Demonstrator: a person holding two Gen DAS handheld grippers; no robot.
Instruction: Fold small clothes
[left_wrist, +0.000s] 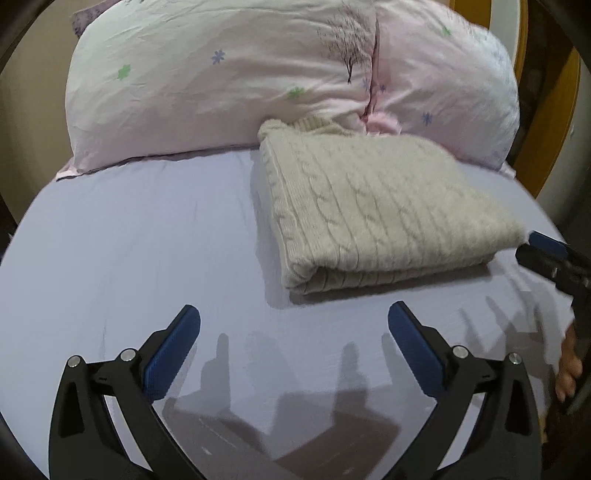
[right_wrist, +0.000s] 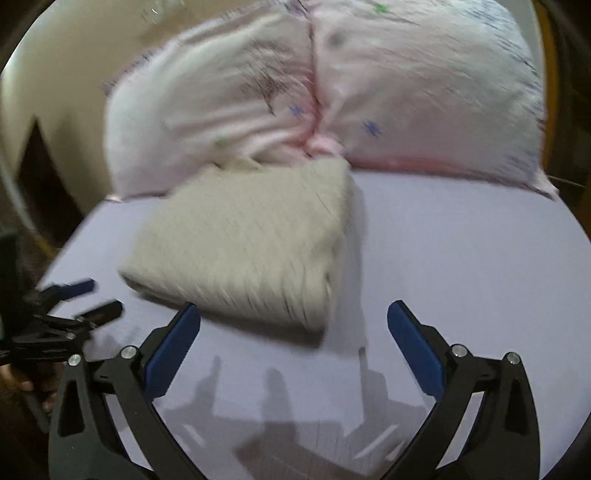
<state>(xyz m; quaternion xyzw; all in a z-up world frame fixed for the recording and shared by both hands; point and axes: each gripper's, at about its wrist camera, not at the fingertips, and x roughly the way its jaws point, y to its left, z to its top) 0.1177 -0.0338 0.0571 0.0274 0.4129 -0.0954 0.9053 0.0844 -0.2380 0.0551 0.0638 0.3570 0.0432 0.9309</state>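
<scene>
A beige cable-knit sweater (left_wrist: 373, 206) lies folded into a thick rectangle on the lavender bed sheet (left_wrist: 129, 240), its far end against the pillows. It also shows, blurred, in the right wrist view (right_wrist: 251, 240). My left gripper (left_wrist: 293, 314) is open and empty, just in front of the fold's near edge. My right gripper (right_wrist: 293, 314) is open and empty, near the sweater's front right corner. The right gripper also shows at the right edge of the left wrist view (left_wrist: 543, 254). The left gripper shows at the left of the right wrist view (right_wrist: 88, 299).
Two pale pink pillows (left_wrist: 229, 77) with small flower prints stand along the head of the bed. A wooden headboard (left_wrist: 554, 110) rises at the far right. The sheet (right_wrist: 461, 258) stretches on both sides of the sweater.
</scene>
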